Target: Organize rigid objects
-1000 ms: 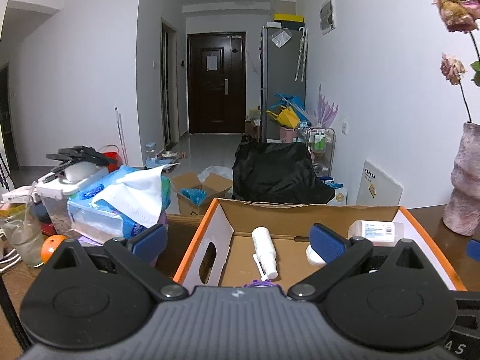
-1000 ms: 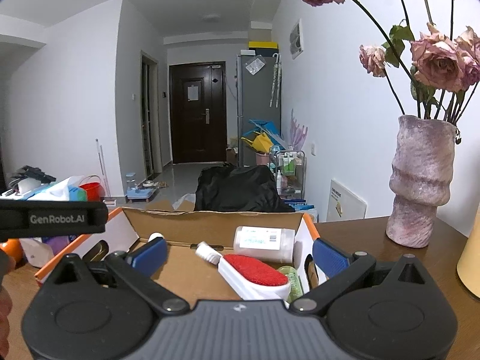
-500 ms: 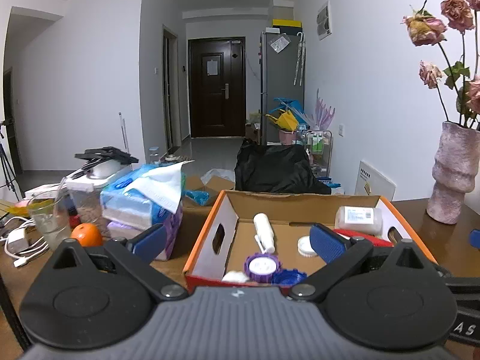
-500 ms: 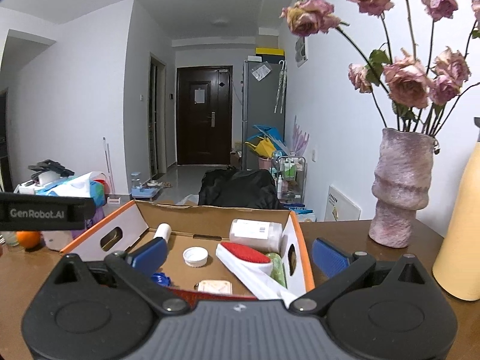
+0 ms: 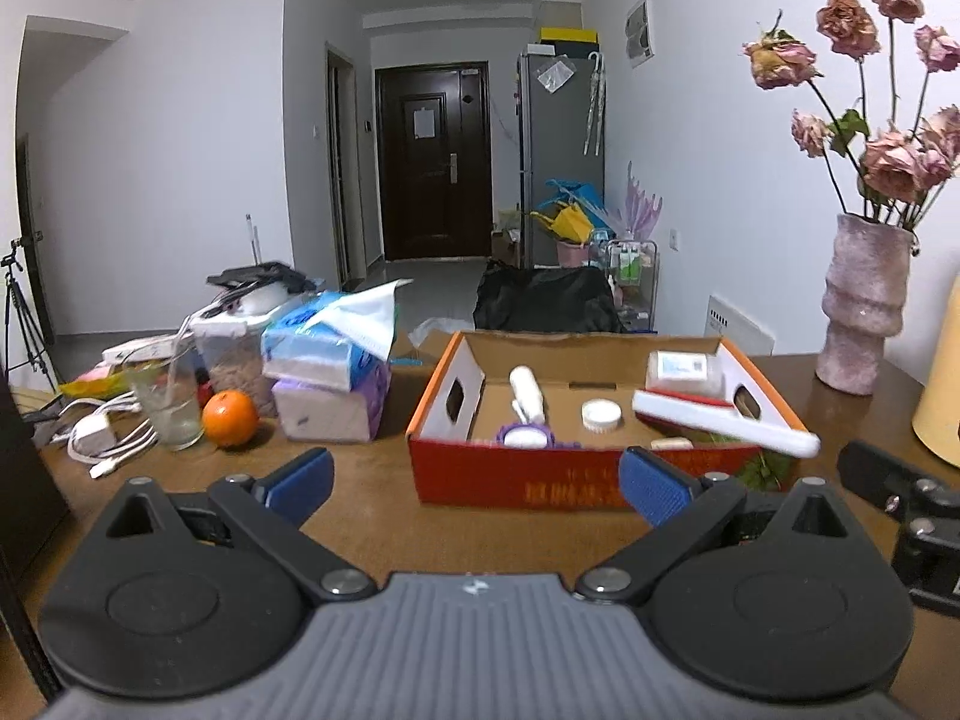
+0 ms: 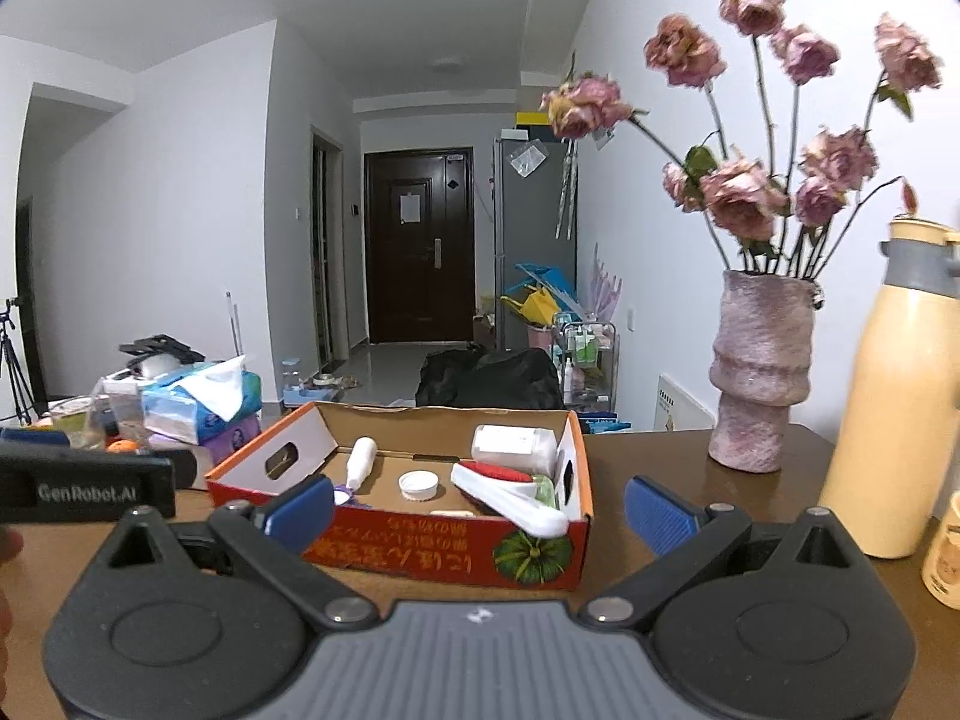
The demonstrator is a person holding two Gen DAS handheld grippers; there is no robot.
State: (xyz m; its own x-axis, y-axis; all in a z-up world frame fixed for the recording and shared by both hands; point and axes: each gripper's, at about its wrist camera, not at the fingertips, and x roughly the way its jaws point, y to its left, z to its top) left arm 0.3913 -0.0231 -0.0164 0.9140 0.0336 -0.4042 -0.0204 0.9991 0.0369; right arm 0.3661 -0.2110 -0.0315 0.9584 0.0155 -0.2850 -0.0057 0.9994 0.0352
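Left gripper (image 5: pixel 474 477): jaws spread wide, nothing between the blue pads (image 5: pixel 298 476), held level and pointing forward. Right gripper (image 6: pixel 477 510): same state, jaws wide apart, pads (image 6: pixel 656 515) bare, level, pointing forward. The two sit side by side: right one's body shows at the right edge of the left wrist view, left one's body at the left edge of the right wrist view.

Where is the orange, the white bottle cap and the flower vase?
orange (image 5: pixel 230 418), left wrist view, middle of its peel
white bottle cap (image 5: pixel 600 416), left wrist view, its flat top
flower vase (image 6: pixel 761 367), right wrist view, its body
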